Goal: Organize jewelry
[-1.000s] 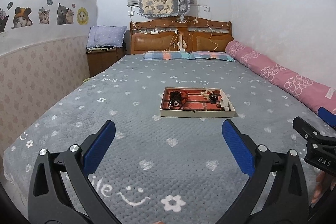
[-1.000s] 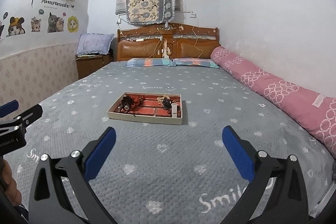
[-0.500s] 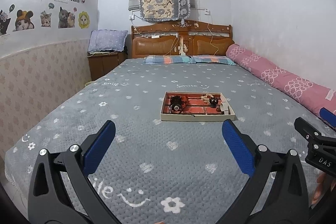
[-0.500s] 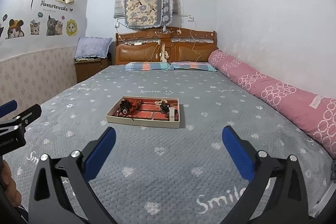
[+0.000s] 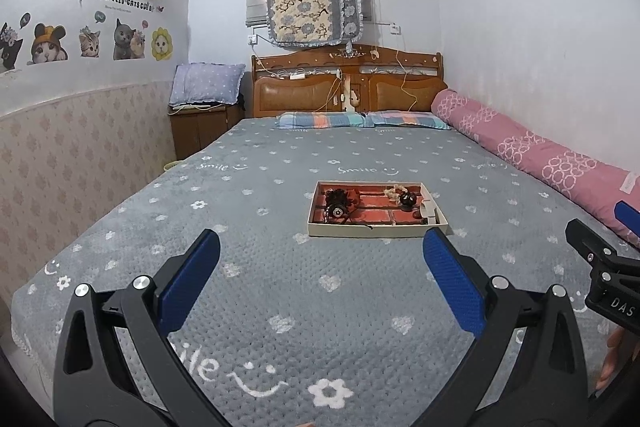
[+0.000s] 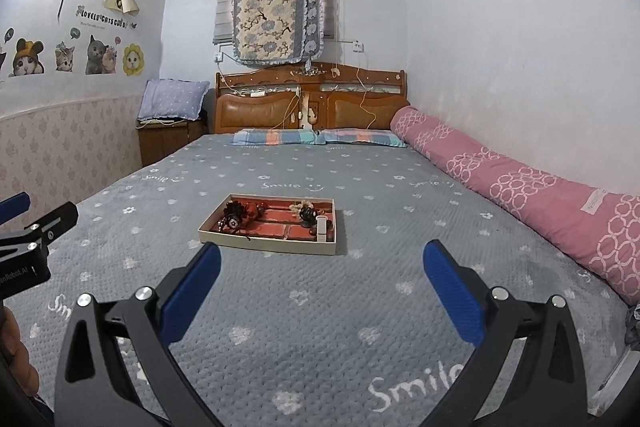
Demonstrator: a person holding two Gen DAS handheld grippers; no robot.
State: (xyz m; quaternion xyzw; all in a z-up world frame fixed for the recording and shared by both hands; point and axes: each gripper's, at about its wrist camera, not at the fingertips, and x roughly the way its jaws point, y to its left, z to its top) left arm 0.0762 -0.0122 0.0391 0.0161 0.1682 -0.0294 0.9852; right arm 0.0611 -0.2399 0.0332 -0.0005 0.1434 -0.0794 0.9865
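On the grey bedspread point(image 5: 248, 279), about midway between the bed's left and right edges and well short of the headboard, sits the shallow jewelry tray point(image 5: 376, 229) with its red lining. At the tray's left end lies a dark tangled cluster point(image 5: 337, 206), likely beads or a bracelet; toward its right end a small pale piece point(image 5: 394, 191) rests beside a dark round piece point(image 5: 407, 201), and a white strip point(image 5: 429, 211) lies along the right wall. These pieces look light, limp and easily snagged, so each would best be pinched at a solid bead or clasp rather than at a loose strand; the tray itself seems stiff card, best taken by a rim. The left gripper point(image 5: 320, 283) hovers level above the bed's near edge, fingers spread wide and empty, aimed toward the tray but well apart from it. The right gripper point(image 6: 322, 283) hangs beside it in the same pose, wide and empty.
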